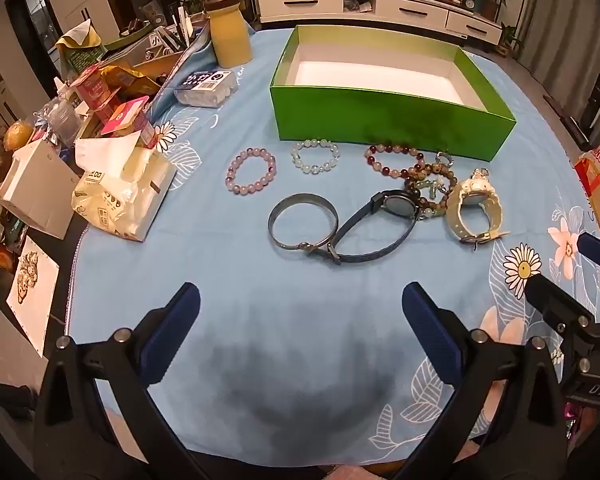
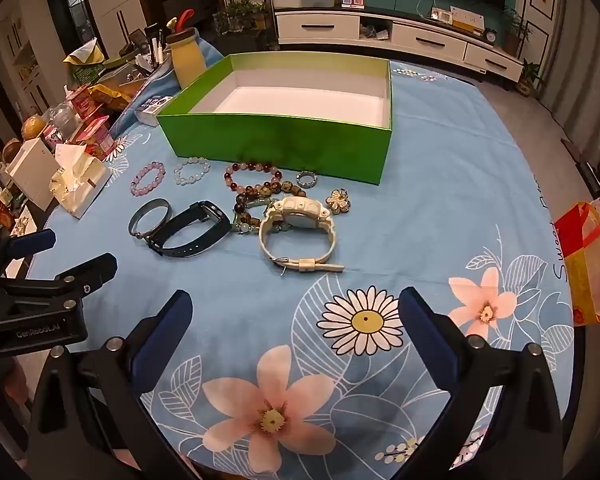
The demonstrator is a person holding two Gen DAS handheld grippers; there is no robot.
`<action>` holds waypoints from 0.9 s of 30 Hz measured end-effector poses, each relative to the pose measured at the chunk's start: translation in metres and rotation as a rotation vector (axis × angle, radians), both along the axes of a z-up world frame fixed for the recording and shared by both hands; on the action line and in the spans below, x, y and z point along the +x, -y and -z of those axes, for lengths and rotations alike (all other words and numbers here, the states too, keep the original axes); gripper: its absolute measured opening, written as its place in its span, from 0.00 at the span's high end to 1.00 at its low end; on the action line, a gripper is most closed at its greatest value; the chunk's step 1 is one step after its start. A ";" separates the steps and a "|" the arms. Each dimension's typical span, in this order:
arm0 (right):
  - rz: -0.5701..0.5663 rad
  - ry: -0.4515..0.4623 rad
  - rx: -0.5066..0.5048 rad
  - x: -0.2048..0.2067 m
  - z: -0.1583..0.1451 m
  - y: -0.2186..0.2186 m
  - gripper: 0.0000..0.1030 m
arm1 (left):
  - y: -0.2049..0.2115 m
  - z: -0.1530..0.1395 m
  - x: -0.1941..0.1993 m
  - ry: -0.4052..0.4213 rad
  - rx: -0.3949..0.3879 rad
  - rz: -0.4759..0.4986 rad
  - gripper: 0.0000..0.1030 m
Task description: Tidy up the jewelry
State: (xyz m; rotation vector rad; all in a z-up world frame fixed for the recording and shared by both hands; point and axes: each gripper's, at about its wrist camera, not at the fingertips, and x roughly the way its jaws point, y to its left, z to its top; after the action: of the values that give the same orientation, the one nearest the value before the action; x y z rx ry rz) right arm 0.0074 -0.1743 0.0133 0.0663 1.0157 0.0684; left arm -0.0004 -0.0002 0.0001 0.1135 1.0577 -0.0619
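Note:
An empty green box (image 1: 388, 114) (image 2: 276, 142) stands at the back of the blue floral cloth. In front of it lie a purple bead bracelet (image 1: 251, 171) (image 2: 148, 179), a clear bead bracelet (image 1: 315, 156) (image 2: 192, 171), a red-and-pale bead bracelet (image 1: 394, 159) (image 2: 252, 176), brown beads (image 1: 432, 188), a metal bangle (image 1: 302, 222) (image 2: 150, 218), a dark watch (image 1: 380, 224) (image 2: 192, 228), a white watch (image 1: 476, 208) (image 2: 300, 236), a ring (image 2: 306, 179) and a flower brooch (image 2: 339, 201). My left gripper (image 1: 300, 312) and right gripper (image 2: 296, 312) are open and empty, near the cloth's front, short of the jewelry.
Clutter crowds the left: a tissue pack (image 1: 124, 196), a white carton (image 1: 36, 188), snack packets (image 1: 112, 92), a yellow bottle (image 1: 228, 32). A red-and-yellow bag (image 2: 588, 264) sits at the right edge. The right gripper shows at the left wrist view's right edge (image 1: 572, 304).

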 end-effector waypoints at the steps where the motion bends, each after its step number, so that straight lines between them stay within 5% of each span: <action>1: 0.000 0.000 -0.001 0.000 0.000 0.000 0.01 | 0.000 0.000 0.000 -0.003 0.006 -0.003 0.02; 27: 0.022 0.001 -0.018 -0.001 -0.002 0.001 0.01 | 0.001 0.008 0.002 -0.008 0.005 -0.005 0.02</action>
State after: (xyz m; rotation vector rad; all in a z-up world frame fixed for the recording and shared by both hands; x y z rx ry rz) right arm 0.0068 -0.1757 0.0151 0.0605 1.0140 0.0395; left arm 0.0020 -0.0010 -0.0082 0.1154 1.0659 -0.0553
